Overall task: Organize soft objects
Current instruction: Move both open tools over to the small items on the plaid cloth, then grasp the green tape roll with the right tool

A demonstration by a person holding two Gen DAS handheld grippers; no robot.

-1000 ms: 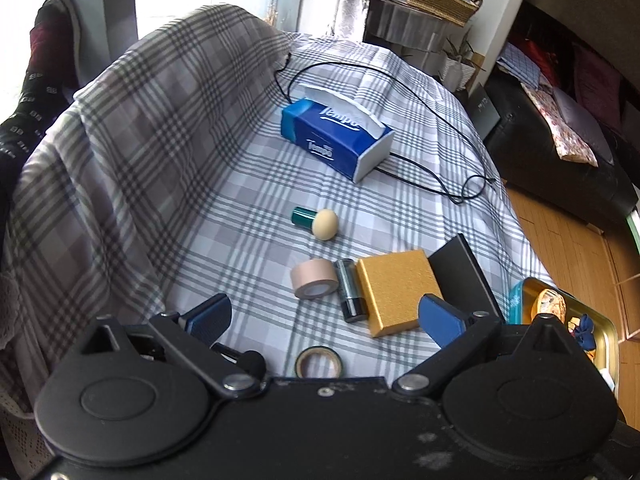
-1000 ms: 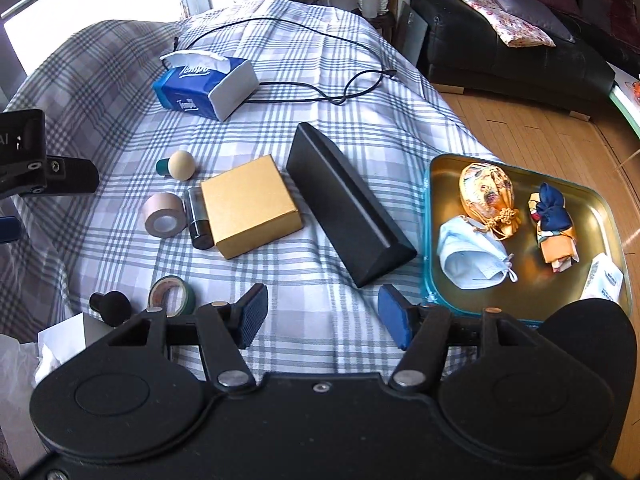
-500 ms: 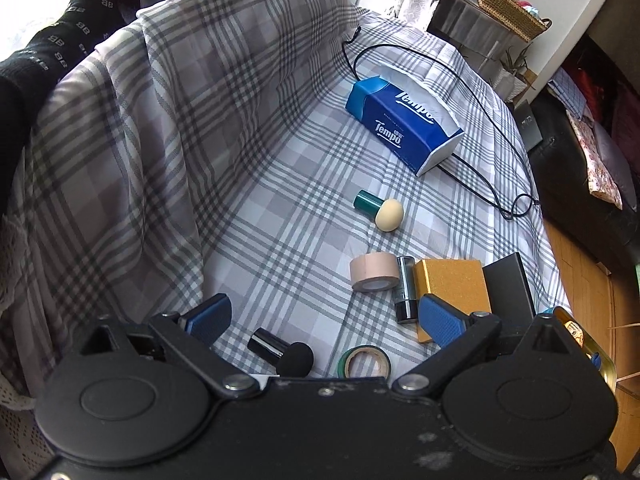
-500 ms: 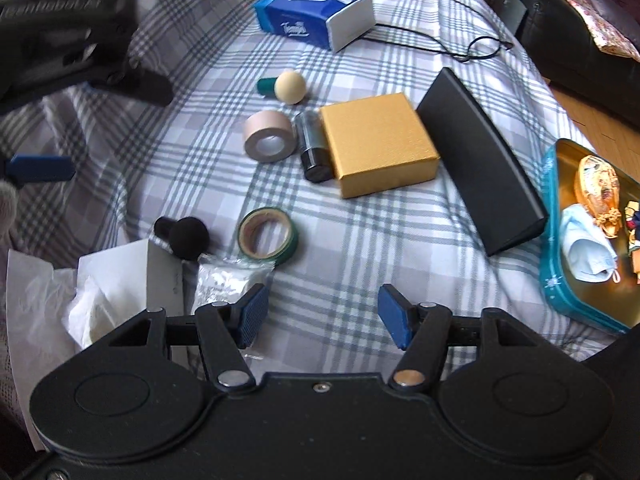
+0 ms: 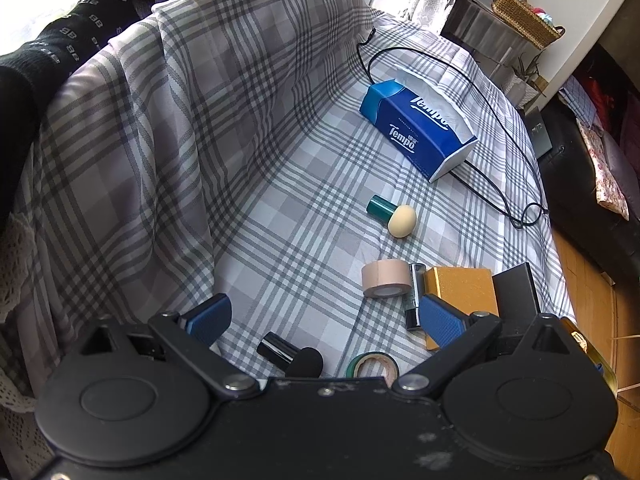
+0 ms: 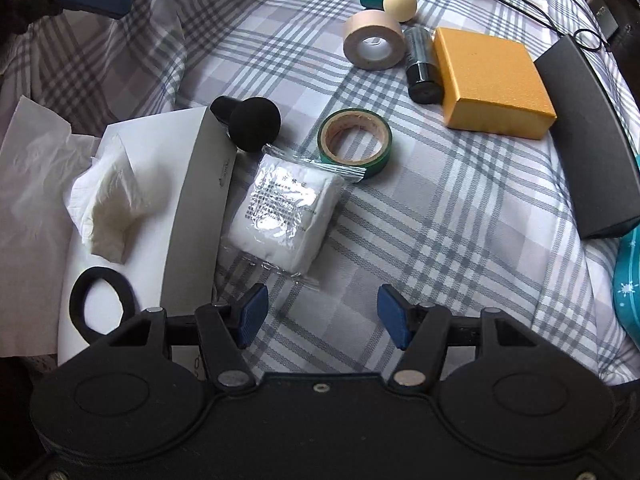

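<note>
R wrist view, L to R. Far left of the fingers: crumpled white tissue [image 6: 106, 200] on a white box [image 6: 172, 184], black hair tie [image 6: 100, 306] nearer the camera on the same box. Just ahead of the left finger [image 6: 252, 316]: clear bag of white cotton pads [image 6: 286, 212], lying flat on the plaid cloth [image 6: 460, 240], its near edge just short of the fingertip, not touched. Beyond the bag: black sponge applicator [image 6: 248, 122] w/ green tape roll [image 6: 354, 140] beside it. Right gripper [image 6: 320, 316] has fingers apart, nothing btwn them. Farther ahead & right: beige tape roll [image 6: 372, 42], dark tube [image 6: 420, 66], gold box [image 6: 492, 84], black case [image 6: 592, 140]. Teal tin [image 6: 628, 280] at far right edge.

L wrist view: left gripper [image 5: 320, 324] also has fingers apart, empty, above the cloth. Black applicator & green tape sit btwn its fingers, below them. Blue tissue pack [image 5: 416, 136] well ahead.
</note>
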